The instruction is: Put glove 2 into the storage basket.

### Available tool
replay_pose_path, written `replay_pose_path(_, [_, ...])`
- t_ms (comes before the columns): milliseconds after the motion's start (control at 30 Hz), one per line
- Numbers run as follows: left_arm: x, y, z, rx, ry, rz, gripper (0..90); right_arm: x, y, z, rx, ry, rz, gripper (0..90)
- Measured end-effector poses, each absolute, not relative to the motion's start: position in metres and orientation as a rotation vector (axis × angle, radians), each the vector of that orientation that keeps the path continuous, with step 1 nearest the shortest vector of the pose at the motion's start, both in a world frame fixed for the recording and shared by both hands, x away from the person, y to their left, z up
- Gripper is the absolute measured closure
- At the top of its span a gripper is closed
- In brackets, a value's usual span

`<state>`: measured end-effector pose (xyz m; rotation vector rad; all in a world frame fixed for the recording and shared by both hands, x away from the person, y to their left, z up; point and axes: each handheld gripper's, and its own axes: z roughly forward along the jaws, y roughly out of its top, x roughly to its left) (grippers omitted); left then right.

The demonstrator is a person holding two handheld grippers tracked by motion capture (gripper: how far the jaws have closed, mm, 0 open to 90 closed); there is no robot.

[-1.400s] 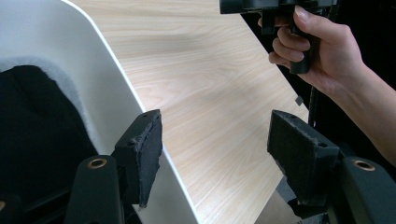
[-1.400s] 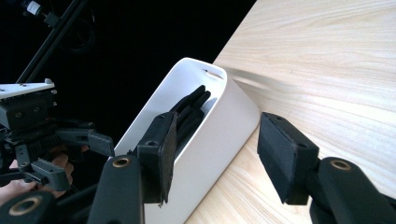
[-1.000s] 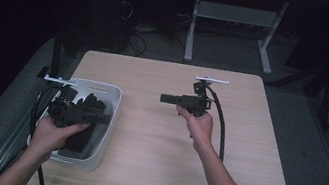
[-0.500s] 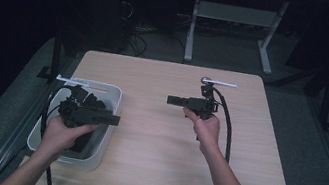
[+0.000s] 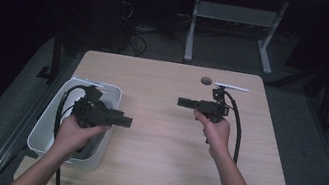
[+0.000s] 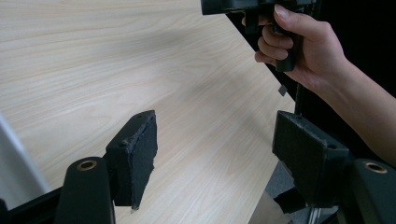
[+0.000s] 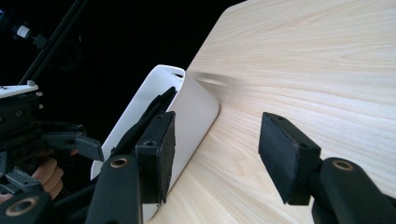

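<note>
on pale wooden table [image 5: 157,122] amid dark room, white bin [image 5: 43,138], two empty grippers

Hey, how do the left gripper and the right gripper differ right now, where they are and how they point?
The left gripper hovers at the white bin, pointing right; the right gripper is over bare table, pointing left. The left gripper sits nearer the person, the right farther up the table. Both stand open and empty.

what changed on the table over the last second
The left gripper swung from pointing down into the white bin to pointing across the table, its jaws opening a little with nothing between them. The right gripper drifted slightly to the right, jaws open and empty. The bin and its dark contents stayed put.
</note>
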<state>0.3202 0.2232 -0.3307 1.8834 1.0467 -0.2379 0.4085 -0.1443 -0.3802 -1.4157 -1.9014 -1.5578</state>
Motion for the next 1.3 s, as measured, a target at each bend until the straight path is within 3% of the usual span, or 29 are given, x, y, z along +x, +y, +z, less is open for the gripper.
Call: replay_pose_path(1300, [0.326,0.161,-0.339,1.946,0.972,-0.276,26.3,0.383,-0.225,-0.393,-1.551,-1.815,-1.598,44.9])
